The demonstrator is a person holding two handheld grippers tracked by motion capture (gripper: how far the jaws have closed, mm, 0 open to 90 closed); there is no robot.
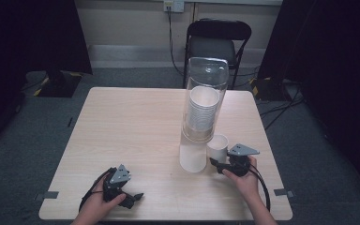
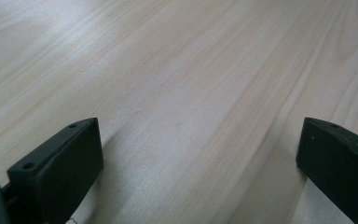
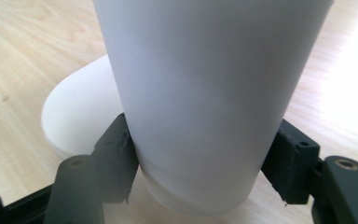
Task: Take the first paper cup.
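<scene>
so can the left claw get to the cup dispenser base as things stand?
Probably yes. The left claw is open over bare table, with nothing between it and the white dispenser base. The right claw, shut on a paper cup, sits on the base's far side.

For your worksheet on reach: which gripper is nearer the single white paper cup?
Right. The right gripper grips the white paper cup; the left gripper rests far across the table.

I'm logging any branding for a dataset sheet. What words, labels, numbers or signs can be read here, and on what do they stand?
None can be read.
The paper cup in the right gripper is plain white.
The clear dispenser tube and its stacked cups show no print.
The wooden table and the left gripper bear no marking.
</scene>
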